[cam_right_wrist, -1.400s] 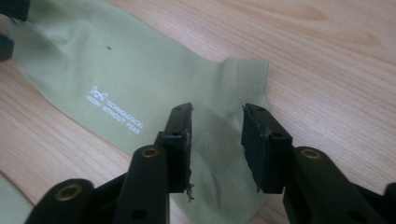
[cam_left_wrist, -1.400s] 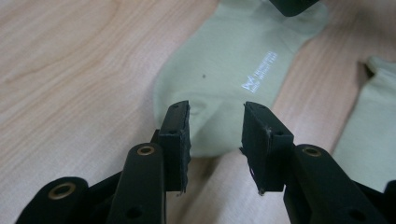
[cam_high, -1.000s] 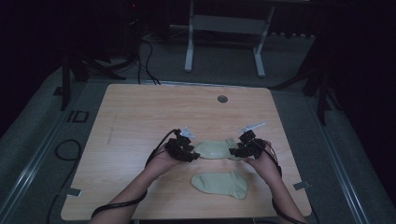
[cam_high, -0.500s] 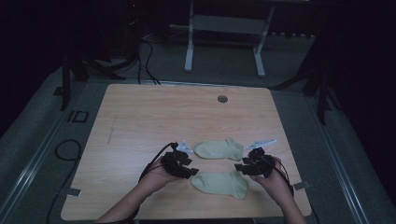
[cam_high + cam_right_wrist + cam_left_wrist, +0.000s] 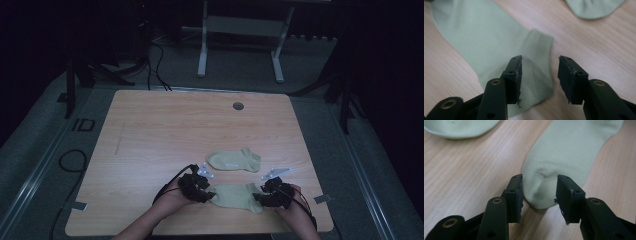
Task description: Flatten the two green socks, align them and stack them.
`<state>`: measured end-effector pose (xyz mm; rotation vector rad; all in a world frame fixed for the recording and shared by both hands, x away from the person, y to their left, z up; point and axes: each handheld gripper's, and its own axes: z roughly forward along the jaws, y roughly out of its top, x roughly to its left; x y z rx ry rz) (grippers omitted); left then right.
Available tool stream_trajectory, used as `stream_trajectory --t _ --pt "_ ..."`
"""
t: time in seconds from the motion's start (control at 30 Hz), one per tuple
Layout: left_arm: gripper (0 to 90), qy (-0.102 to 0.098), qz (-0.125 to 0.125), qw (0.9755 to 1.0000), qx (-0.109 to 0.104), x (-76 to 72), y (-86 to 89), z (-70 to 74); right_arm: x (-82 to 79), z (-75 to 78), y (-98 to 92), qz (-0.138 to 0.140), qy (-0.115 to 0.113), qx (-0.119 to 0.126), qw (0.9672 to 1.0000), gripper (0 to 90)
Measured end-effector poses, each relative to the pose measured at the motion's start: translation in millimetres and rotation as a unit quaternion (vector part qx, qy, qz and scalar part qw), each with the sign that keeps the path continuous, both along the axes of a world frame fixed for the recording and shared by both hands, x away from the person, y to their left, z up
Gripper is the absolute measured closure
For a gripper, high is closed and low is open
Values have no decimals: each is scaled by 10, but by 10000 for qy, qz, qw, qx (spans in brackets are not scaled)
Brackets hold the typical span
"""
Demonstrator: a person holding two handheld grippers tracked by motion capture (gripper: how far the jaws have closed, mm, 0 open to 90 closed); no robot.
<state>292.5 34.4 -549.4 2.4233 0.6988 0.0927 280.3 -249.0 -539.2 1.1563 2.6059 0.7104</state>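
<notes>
High view: the near sock [image 5: 232, 195] is lain flat at the table's [image 5: 160, 125] front edge — toe bracketed by the left gripper [image 5: 539, 195], cuff by the right gripper [image 5: 539, 77], both parted and just closing, nothing clamped.

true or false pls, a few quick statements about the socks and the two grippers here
1. Two pale green socks lie on the wooden table. True.
2. The left gripper has the near sock lifted off the table. False: it lies flat, its toe between open jaws.
3. The right gripper is at the near sock's ribbed cuff. True.
4. The far sock lies on top of the near one. False: they lie apart.
</notes>
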Motion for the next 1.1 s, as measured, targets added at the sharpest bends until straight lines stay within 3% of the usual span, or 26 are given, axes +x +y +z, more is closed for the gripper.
stream_trajectory --t 0.07,0.23,0.4,0.53,0.8,1.1 --pt "582 4 6 10000 29 -5 -14 -19 -20 -39 14 0 -19 -158 9999 572" --pt "650 -110 -24 9999 86 -15 -20 -25 -50 -36 24 34 -25 -136 9999 686" --pt "840 -22 -96 10000 -5 -26 -32 -37 -67 -38 27 38 -12 -86 10000 828" --pt "869 -128 -42 9999 -21 -59 -28 -28 -87 -6 27 -20 -14 -89 10000 844" --pt "872 -221 -17 9994 -273 -36 45 171 -54 264 -48 -11 -199 241 9995 844" --pt "872 -440 20 9990 -82 218 20 409 211 451 -39 -69 -378 260 9989 842"
